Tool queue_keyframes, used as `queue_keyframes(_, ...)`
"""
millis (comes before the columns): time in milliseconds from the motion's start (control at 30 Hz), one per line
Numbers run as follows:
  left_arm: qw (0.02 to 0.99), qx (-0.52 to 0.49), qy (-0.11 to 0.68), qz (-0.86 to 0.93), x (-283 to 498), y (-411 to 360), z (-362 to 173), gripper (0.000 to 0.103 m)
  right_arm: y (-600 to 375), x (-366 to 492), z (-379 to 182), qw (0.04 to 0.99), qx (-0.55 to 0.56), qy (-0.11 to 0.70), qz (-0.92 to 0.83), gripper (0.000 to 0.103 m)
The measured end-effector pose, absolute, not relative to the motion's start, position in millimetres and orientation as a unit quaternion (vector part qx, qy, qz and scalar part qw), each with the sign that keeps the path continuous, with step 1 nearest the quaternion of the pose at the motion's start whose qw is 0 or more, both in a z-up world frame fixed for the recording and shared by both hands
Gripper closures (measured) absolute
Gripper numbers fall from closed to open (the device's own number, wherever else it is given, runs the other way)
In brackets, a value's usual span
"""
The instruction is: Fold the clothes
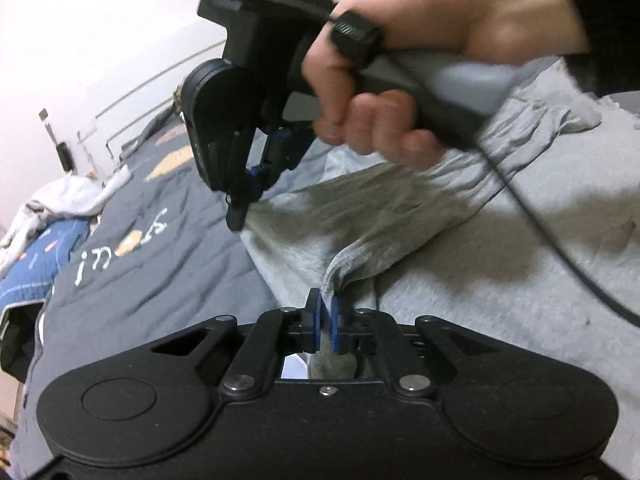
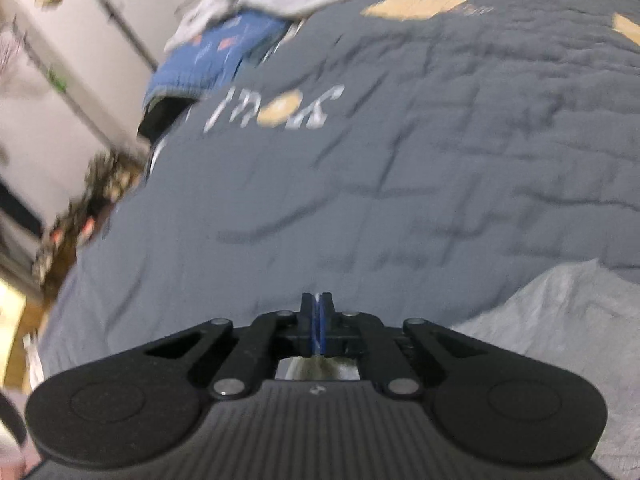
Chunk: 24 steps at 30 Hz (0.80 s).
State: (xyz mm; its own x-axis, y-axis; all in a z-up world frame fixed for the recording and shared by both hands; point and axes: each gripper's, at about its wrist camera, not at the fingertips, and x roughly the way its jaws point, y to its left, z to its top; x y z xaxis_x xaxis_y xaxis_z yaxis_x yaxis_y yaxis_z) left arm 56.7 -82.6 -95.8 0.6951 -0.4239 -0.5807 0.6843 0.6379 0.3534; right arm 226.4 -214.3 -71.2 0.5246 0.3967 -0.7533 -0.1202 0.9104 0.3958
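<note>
We see the grey garment (image 1: 460,264) spread on the bed's dark quilt (image 1: 168,248), and our left tongs (image 1: 325,304) are pinched on a gathered fold of it near its edge. Our right tongs (image 1: 237,216), gripped by a hand (image 1: 400,80), are clamped on the garment's far corner; from their own camera the blue pads (image 2: 319,320) meet on a sliver of pale cloth
</note>
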Motion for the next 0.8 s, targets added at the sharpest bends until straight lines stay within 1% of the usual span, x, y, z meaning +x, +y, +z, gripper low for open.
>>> queue_keyframes(200, 0.854, 0.327, 0.222, -0.338, 38, -77, -91, 0.099, -222, 242, -66, 0.875, 0.171, 0.437, 0.119, 0.102)
queue_keyframes(367, 0.838, 0.334, 0.256, -0.348, 35, -71, -98, 0.097, -212, 250, -69, 0.883, 0.166, 0.425, 0.114, 0.103)
queue_keyframes(400, 0.837, 0.335, 0.258, -0.348, 34, -70, -99, 0.094, -212, 253, -70, 0.879, 0.167, 0.43, 0.12, 0.103)
queue_keyframes(467, 0.842, 0.325, 0.257, -0.345, 34, -68, -96, 0.092, -212, 259, -70, 0.865, 0.172, 0.447, 0.147, 0.102)
queue_keyframes(500, 0.848, 0.312, 0.255, -0.345, 37, -66, -93, 0.088, -212, 257, -67, 0.864, 0.167, 0.448, 0.157, 0.1)
queue_keyframes(567, 0.858, 0.298, 0.247, -0.338, 40, -64, -90, 0.079, -214, 247, -59, 0.867, 0.145, 0.446, 0.166, 0.099)
queue_keyframes(600, 0.863, 0.292, 0.243, -0.334, 42, -63, -89, 0.072, -215, 241, -55, 0.868, 0.13, 0.447, 0.173, 0.097)
queue_keyframes(633, 0.866, 0.293, 0.237, -0.33, 42, -63, -89, 0.069, -216, 237, -54, 0.867, 0.119, 0.451, 0.176, 0.094)
queue_keyframes(667, 0.865, 0.298, 0.232, -0.33, 40, -65, -90, 0.069, -218, 232, -54, 0.865, 0.11, 0.456, 0.178, 0.091)
queue_keyframes(700, 0.864, 0.302, 0.231, -0.331, 40, -68, -91, 0.069, -220, 228, -53, 0.863, 0.1, 0.461, 0.179, 0.083)
queue_keyframes(733, 0.862, 0.305, 0.232, -0.332, 40, -71, -92, 0.066, -220, 225, -55, 0.86, 0.089, 0.467, 0.182, 0.072)
queue_keyframes(767, 0.86, 0.308, 0.232, -0.333, 40, -73, -94, 0.064, -219, 222, -58, 0.857, 0.077, 0.474, 0.187, 0.068)
queue_keyframes(800, 0.859, 0.309, 0.233, -0.336, 40, -75, -95, 0.059, -216, 220, -62, 0.853, 0.062, 0.481, 0.191, 0.064)
